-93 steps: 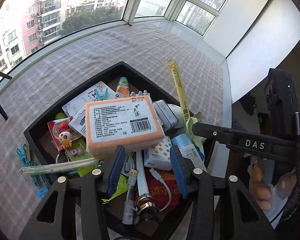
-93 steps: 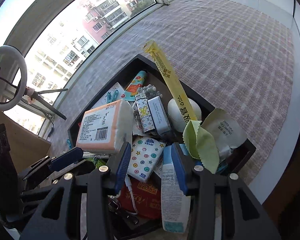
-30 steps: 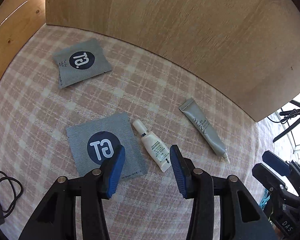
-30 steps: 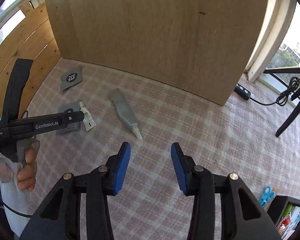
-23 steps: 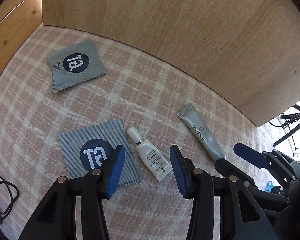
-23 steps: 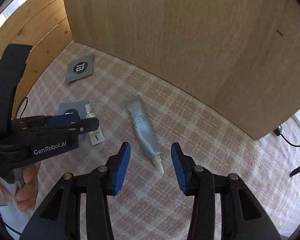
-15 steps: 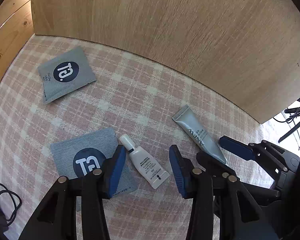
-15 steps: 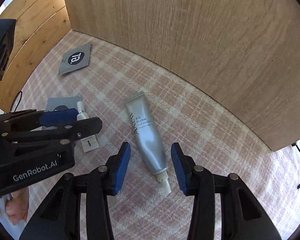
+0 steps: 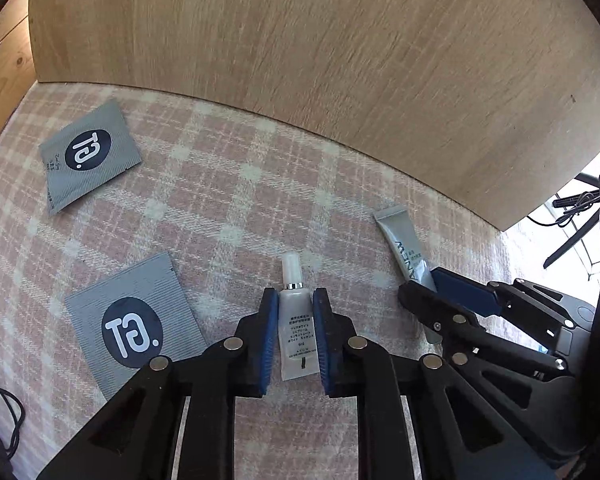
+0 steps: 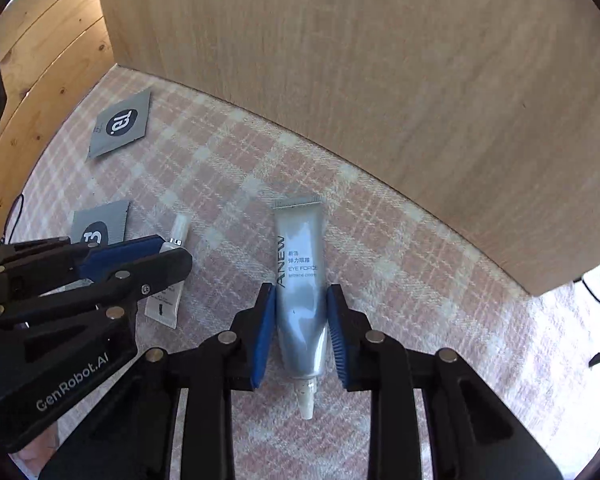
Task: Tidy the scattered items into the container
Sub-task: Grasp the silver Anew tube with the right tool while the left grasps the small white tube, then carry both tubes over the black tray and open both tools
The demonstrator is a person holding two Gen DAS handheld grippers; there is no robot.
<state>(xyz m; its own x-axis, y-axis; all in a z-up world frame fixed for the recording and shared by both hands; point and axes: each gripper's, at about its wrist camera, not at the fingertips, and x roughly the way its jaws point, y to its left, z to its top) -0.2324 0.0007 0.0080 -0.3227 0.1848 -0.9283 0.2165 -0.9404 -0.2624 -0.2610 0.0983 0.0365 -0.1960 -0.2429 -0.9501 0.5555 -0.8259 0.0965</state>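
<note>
Both tongs have just closed in: left tongs [image 9: 296, 334] clamp the small white tube [image 9: 295, 320]; right tongs [image 10: 301, 330] apparently pinch the silver tube [image 10: 302, 280]. Both tubes lie on the plaid surface [image 9: 228, 208] near its wooden back edge, ready for lifting.

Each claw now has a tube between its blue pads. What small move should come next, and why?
Probably lift both straight up. The left claw, which has just been closing, presses the small white tube; the right claw, also closing, flanks the silver tube, both flat on the checked cloth.
</note>
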